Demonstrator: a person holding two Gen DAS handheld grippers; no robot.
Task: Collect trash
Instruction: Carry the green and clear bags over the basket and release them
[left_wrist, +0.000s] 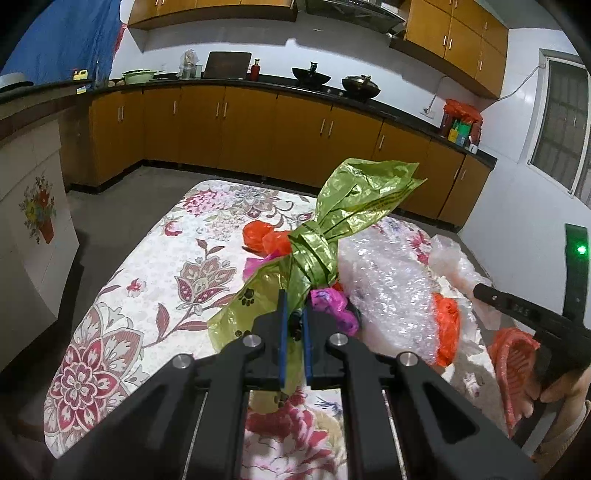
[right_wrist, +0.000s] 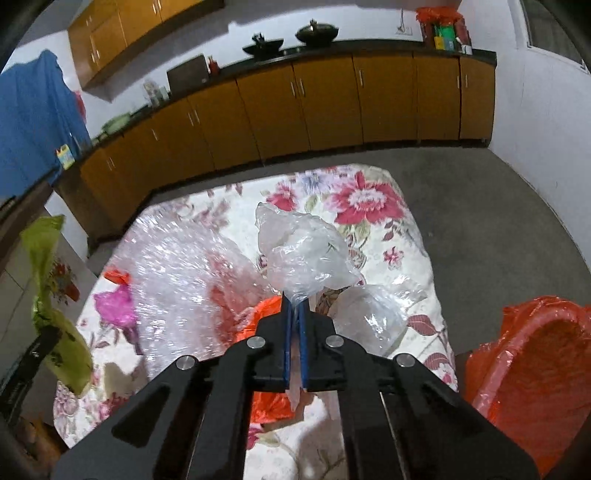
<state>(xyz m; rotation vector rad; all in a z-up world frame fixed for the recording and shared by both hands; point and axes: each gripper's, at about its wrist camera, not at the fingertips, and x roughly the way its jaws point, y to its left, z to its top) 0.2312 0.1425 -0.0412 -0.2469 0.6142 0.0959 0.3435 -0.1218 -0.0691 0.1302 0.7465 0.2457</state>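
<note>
Trash in the form of plastic bags and wrapping is spread over a surface draped in a floral cloth (left_wrist: 155, 266), and a piece of it is gripped by each claw. The left claw (left_wrist: 294, 314) is seen nearly closed, its blue pads (left_wrist: 282, 332) clamped on the lower part of a knotted green plastic bag (left_wrist: 340, 214), which stands up and away from the fingertips with its twisted neck just beyond them. Touching that bag are a crumpled magenta bag (left_wrist: 332, 306) on its right and an orange bag (left_wrist: 264, 238) behind the knot. A large sheet of bubble wrap (left_wrist: 388, 280) lies just to the right, with another orange scrap (left_wrist: 447, 325) seen through it. The right claw (right_wrist: 294, 302) is seen fully closed on a clear plastic bag (right_wrist: 299, 247); a pinch of the film is held between the blue pads (right_wrist: 285, 332), and the bulk of the bag billows up just ahead of the tips. A second clear bag (right_wrist: 373, 317) lies beside it on the cloth. An orange bag-lined container (right_wrist: 532, 369) is seen at the right edge, near the right claw. Kitchen cabinets (left_wrist: 258, 129) run along the far wall.
</note>
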